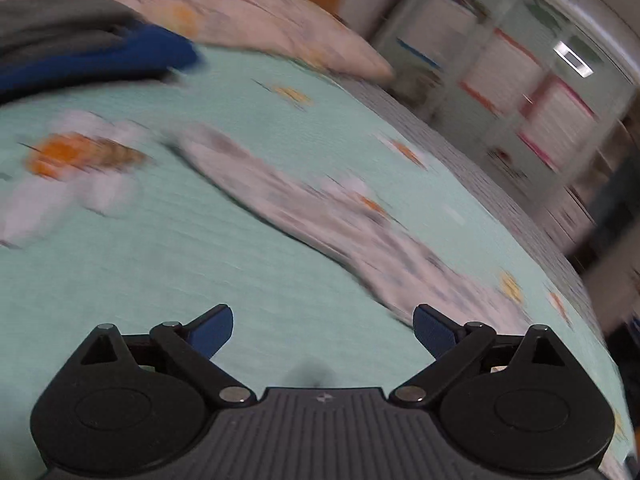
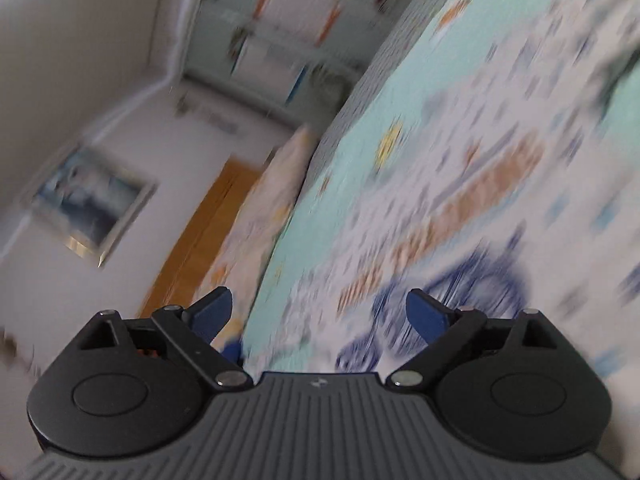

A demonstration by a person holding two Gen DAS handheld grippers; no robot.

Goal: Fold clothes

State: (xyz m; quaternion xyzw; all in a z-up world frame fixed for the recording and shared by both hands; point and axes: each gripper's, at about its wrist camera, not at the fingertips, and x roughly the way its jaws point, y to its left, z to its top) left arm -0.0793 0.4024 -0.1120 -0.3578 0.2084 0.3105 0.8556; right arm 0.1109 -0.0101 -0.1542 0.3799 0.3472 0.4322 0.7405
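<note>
- Both views are smeared by motion blur; fine detail is lost.
- The bed (image 1: 180,248), under a mint sheet with orange-and-white flowers, is the landmark here.
- The left gripper (image 1: 322,330) hangs over the bed, fingers spread wide, nothing between them.
- A pale printed garment (image 1: 320,216) lies flat on the bed — ahead of that gripper, reaching toward the bed's right edge.
- A blue garment (image 1: 100,64) and a grey garment (image 1: 60,20) sit piled at the bed's far left, beside a floral pillow (image 1: 280,20).
- The right gripper (image 2: 318,314) is tilted over the bed, fingers wide and empty, above the same pale garment's blue and orange print.
- A bookshelf (image 1: 520,80) stands beyond the bed.
</note>
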